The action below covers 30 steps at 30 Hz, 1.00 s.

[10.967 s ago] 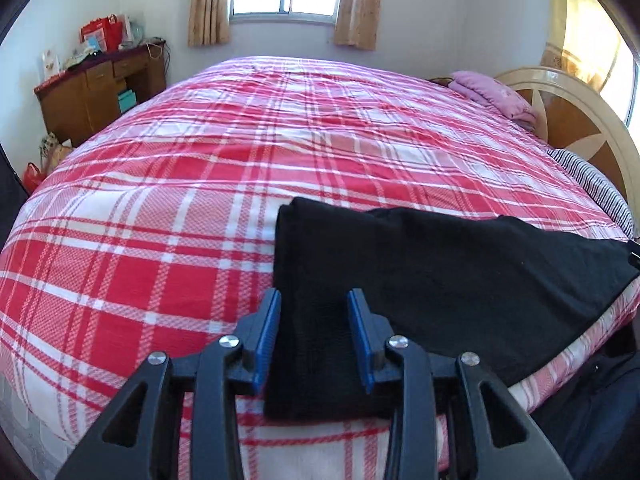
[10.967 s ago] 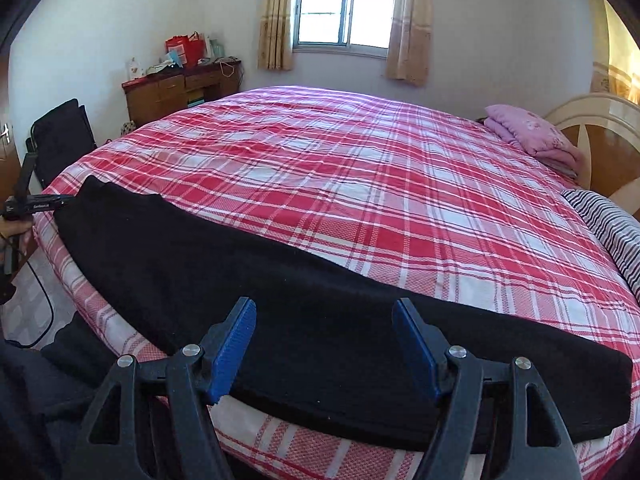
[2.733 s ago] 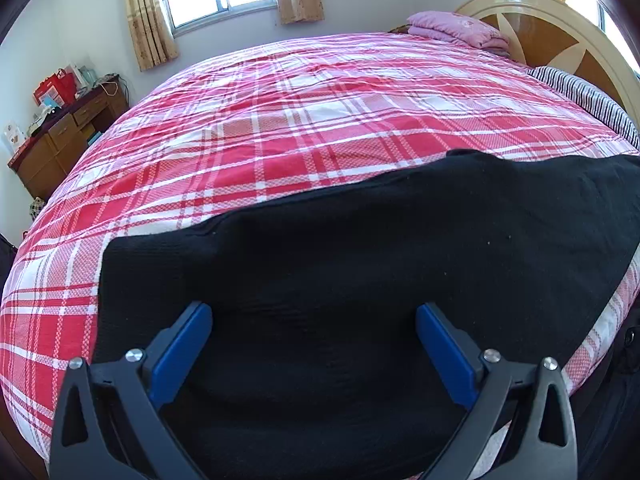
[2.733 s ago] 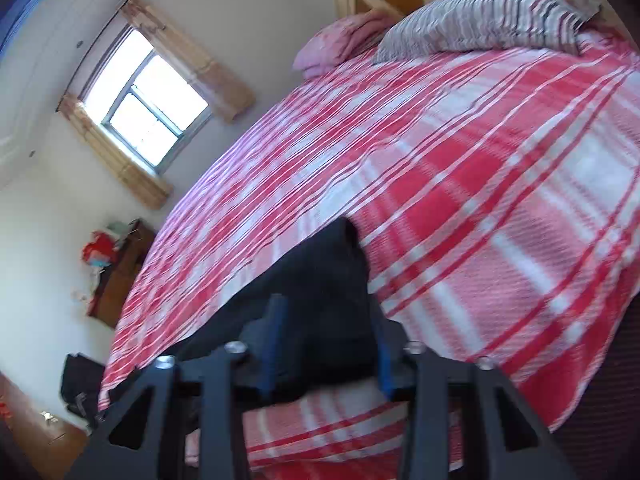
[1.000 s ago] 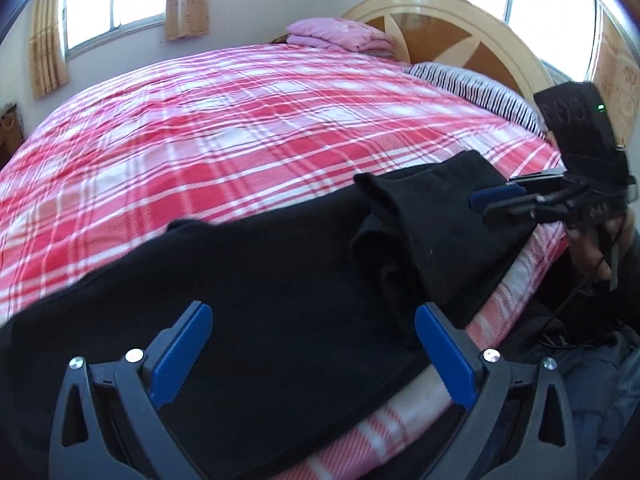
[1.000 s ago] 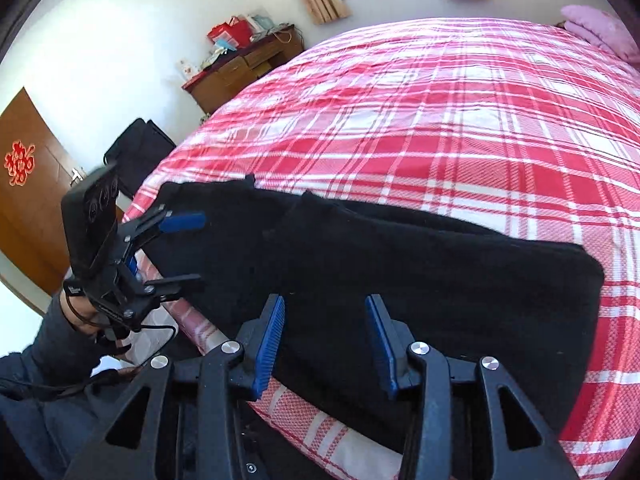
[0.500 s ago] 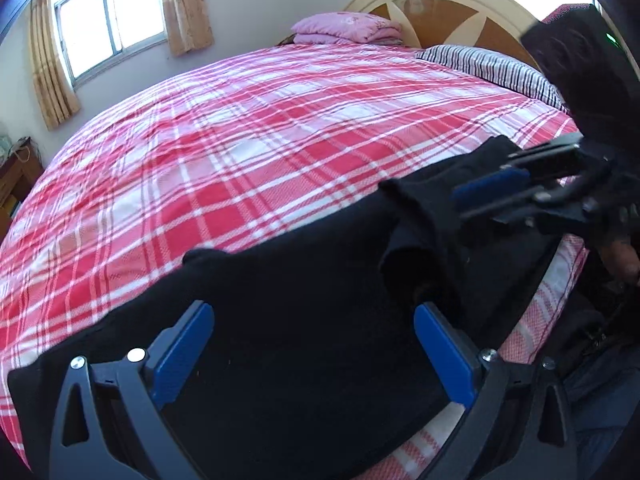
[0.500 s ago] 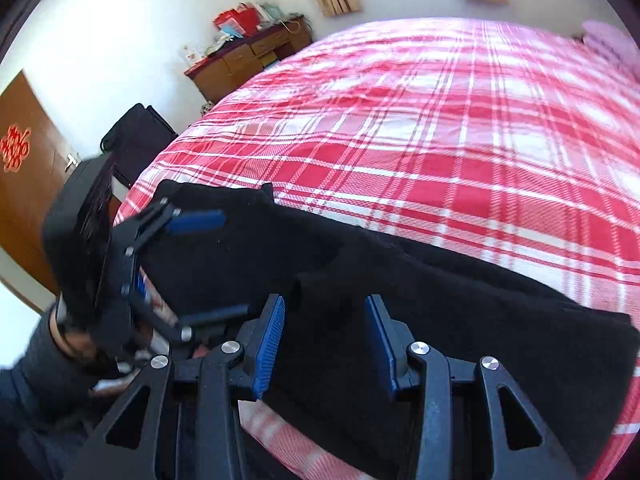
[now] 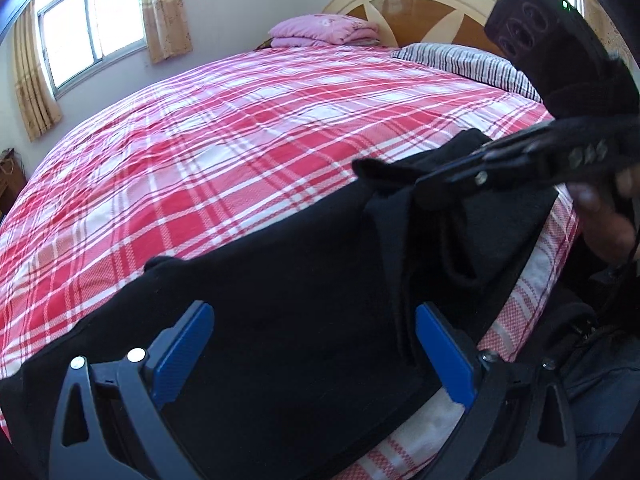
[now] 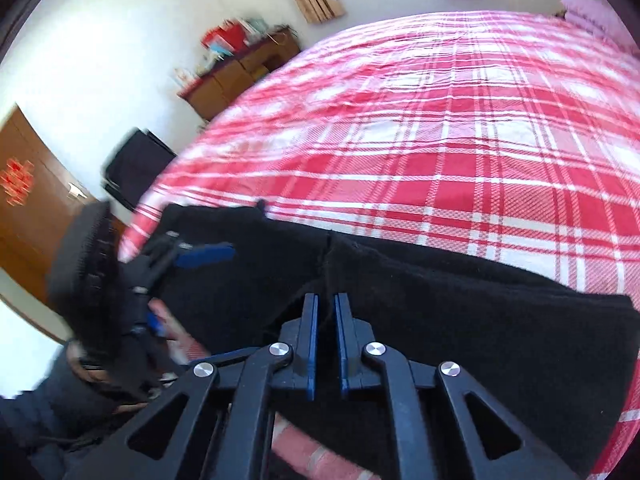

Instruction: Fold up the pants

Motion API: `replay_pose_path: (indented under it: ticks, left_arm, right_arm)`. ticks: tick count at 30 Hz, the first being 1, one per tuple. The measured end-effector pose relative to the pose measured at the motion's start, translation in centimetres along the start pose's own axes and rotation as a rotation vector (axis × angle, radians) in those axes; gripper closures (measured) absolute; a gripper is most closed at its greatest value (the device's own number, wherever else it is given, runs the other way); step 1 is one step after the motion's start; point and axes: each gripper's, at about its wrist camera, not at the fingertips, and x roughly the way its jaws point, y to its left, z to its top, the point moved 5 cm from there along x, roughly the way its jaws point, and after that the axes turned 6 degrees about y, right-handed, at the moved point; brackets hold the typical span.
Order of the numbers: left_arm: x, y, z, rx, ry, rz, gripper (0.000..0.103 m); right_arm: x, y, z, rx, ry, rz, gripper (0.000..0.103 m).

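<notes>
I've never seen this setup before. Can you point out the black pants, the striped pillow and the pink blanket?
black pants [image 9: 304,300], left wrist view, flat middle.
striped pillow [image 9: 460,60], left wrist view, top surface.
pink blanket [image 9: 320,30], left wrist view, folded front.

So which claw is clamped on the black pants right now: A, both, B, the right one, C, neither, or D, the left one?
B: the right claw has its blue fingers nearly together on a fold of the black pants, while the left claw stands wide open over them.

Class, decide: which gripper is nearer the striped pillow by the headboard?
Right. The right gripper grips the pants on the side by the striped pillow; the left gripper is open at the far end.
</notes>
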Motion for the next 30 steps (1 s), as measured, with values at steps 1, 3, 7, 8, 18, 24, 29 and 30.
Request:
replay_pose_path:
  ticks: [1, 3, 7, 8, 18, 24, 29, 30]
  left_arm:
    - [0.2, -0.4, 0.2, 0.012, 0.003, -0.001, 0.001]
    - [0.8, -1.0, 0.3, 0.03, 0.018, 0.003, 0.001]
    - [2.6, -1.5, 0.5, 0.067, 0.064, 0.06, 0.0]
    - [2.8, -1.6, 0.8, 0.067, 0.06, 0.061, 0.0]
    - [3.2, 1.2, 2.1, -0.065, -0.003, 0.094, 0.0]
    - [2.8, 4.0, 1.6, -0.179, -0.008, 0.122, 0.0]
    - [3.0, 6.8, 0.3, -0.255, 0.026, 0.156, 0.0]
    - [2.7, 7.1, 0.0, -0.271, 0.023, 0.148, 0.0]
  right_arm:
    - [-0.2, -0.1, 0.0, 0.013, -0.004, 0.04, 0.095]
    - [-0.4, -0.5, 0.0, 0.047, -0.016, 0.086, 0.095]
    - [0.1, -1.2, -0.2, 0.085, -0.006, 0.133, 0.095]
    - [0.3, -1.1, -0.3, 0.082, 0.0, 0.134, 0.095]
    - [-0.7, 0.8, -1.6, -0.085, 0.002, -0.005, 0.069]
    - [0.2, 1.0, -3.0, -0.138, 0.041, -0.029, 0.06]
    - [0.7, 1.1, -3.0, -0.154, 0.042, -0.049, 0.06]
    - [0.8, 1.2, -3.0, -0.162, 0.041, -0.057, 0.06]
